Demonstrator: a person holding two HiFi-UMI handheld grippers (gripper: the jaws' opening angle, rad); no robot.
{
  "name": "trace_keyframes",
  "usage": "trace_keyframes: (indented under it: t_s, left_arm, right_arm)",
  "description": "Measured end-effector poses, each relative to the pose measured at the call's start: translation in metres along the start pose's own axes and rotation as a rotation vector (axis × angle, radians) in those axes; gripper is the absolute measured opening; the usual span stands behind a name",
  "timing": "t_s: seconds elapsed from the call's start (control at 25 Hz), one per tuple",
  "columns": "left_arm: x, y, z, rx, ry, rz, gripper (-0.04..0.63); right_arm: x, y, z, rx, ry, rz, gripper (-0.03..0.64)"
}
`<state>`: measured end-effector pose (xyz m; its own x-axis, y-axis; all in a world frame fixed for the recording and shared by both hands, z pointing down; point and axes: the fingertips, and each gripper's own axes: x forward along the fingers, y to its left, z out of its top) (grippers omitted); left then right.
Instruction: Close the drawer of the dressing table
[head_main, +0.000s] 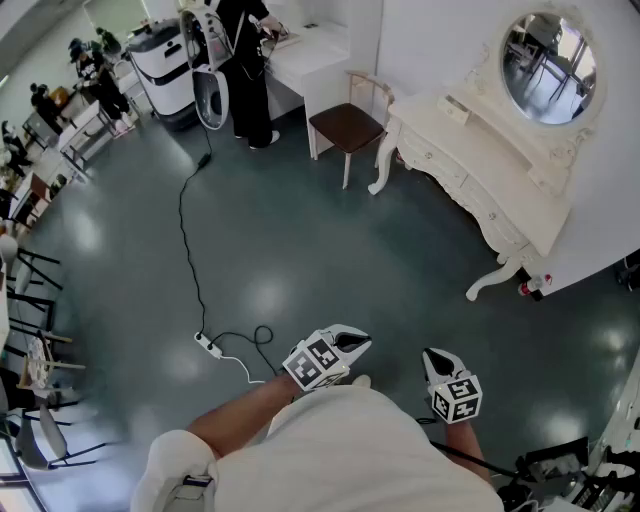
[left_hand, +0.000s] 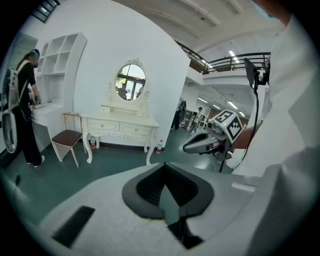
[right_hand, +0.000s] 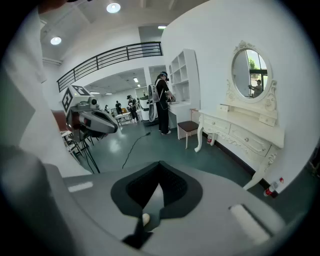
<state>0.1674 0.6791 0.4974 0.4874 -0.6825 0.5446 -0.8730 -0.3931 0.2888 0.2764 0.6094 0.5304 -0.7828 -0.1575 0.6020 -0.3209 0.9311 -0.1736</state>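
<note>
Clenched and empty, left gripper (head_main: 351, 345) and right gripper (head_main: 437, 358) tilt downward side by side, well short of the dressing table (head_main: 470, 150), which stands on glossy teal floor (head_main: 300, 250) against a white wall (head_main: 440, 40), a chair (head_main: 347, 125) just beside it.

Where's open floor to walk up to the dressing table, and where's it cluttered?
Bare floor stretches between the black cable and the dressing table. Crowded: the chair at the table's left end, a bottle by its right leg.

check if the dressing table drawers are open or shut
Shut, as far as shows: the drawer fronts of the dressing table sit flush in both gripper views.
</note>
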Motion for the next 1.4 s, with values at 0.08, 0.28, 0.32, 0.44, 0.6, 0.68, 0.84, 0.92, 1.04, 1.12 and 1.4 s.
trace_keyframes:
  t_s: [0.08, 0.28, 0.32, 0.44, 0.6, 0.68, 0.84, 0.92, 1.04, 1.12, 1.4]
  left_arm:
    - [0.008, -0.001, 0.004, -0.006, 0.005, 0.020, 0.002]
    - [0.032, -0.001, 0.028, -0.004, 0.003, 0.051, 0.003]
    - [0.035, -0.002, 0.034, -0.008, 0.001, 0.049, 0.002]
    - [0.039, 0.002, 0.042, -0.013, 0.004, 0.051, 0.003]
    - [0.053, 0.014, 0.051, -0.023, 0.014, 0.053, 0.002]
    - [0.066, 0.027, 0.060, -0.021, 0.013, 0.055, 0.002]
    - [0.085, 0.068, 0.076, 0.000, -0.008, 0.059, 0.003]
    - [0.092, 0.099, 0.086, 0.001, -0.020, 0.054, 0.003]
    - [0.103, 0.148, 0.107, 0.007, -0.023, 0.030, 0.003]
    - [0.108, 0.177, 0.130, 0.032, -0.025, -0.001, 0.003]
    - [0.113, 0.274, 0.182, 0.104, -0.058, -0.092, 0.003]
  right_arm:
    - [-0.005, -0.014, -0.007, 0.029, -0.002, 0.013, 0.000]
    - [-0.015, -0.058, -0.021, 0.080, -0.005, 0.002, 0.000]
    - [-0.017, -0.065, -0.023, 0.082, -0.003, -0.001, -0.002]
    - [-0.014, -0.073, -0.027, 0.097, 0.011, -0.002, 0.000]
    - [-0.005, -0.089, -0.022, 0.096, -0.004, 0.004, 0.000]
    - [0.004, -0.105, -0.015, 0.091, -0.014, -0.005, 0.002]
    - [0.034, -0.130, 0.011, 0.074, -0.032, -0.021, 0.045]
    - [0.054, -0.144, 0.030, 0.068, -0.033, -0.033, 0.043]
    - [0.081, -0.164, 0.070, 0.077, -0.041, -0.058, 0.014]
    - [0.096, -0.177, 0.104, 0.070, -0.048, -0.080, 0.002]
    - [0.163, -0.200, 0.189, 0.071, -0.061, -0.152, 0.000]
